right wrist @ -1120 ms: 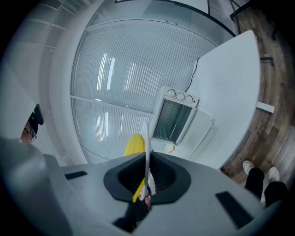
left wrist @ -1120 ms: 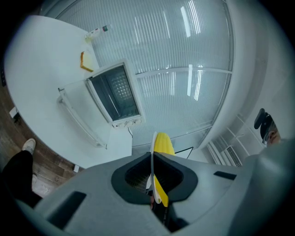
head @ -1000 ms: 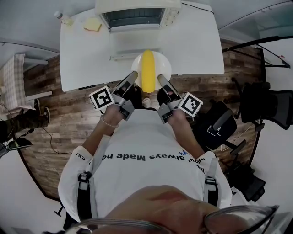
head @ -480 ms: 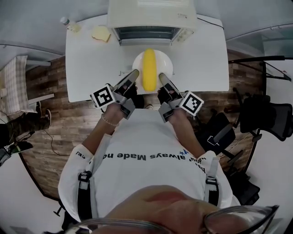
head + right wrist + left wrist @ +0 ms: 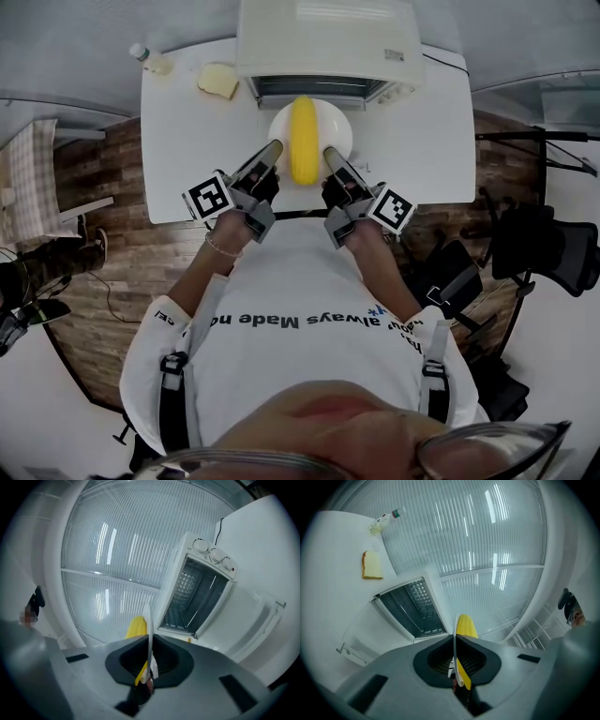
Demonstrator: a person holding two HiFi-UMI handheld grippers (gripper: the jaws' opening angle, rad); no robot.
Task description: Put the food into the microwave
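A long yellow piece of food (image 5: 302, 141) lies on a white plate (image 5: 330, 134) held in the air just in front of the white microwave (image 5: 323, 37), whose dark opening (image 5: 319, 89) faces me with the door (image 5: 370, 634) folded down. My left gripper (image 5: 269, 153) is shut on the plate's left rim and my right gripper (image 5: 332, 157) is shut on its right rim. In the left gripper view the left gripper (image 5: 455, 657) pinches the thin plate (image 5: 455, 639) edge, the yellow food (image 5: 465, 625) behind it. In the right gripper view the right gripper (image 5: 149, 662) pinches the plate (image 5: 150, 625) beside the food (image 5: 137, 626).
The microwave stands at the back of a white table (image 5: 422, 131). A slice of bread (image 5: 217, 82) and a small bottle (image 5: 150, 59) lie left of it. The microwave's knobs (image 5: 213, 555) are on its right side. Wooden floor and black chairs (image 5: 544, 244) surround the table.
Both grippers have carried the plate forward, from above the table's front edge to right in front of the microwave's open mouth. Both stay shut on the rim.
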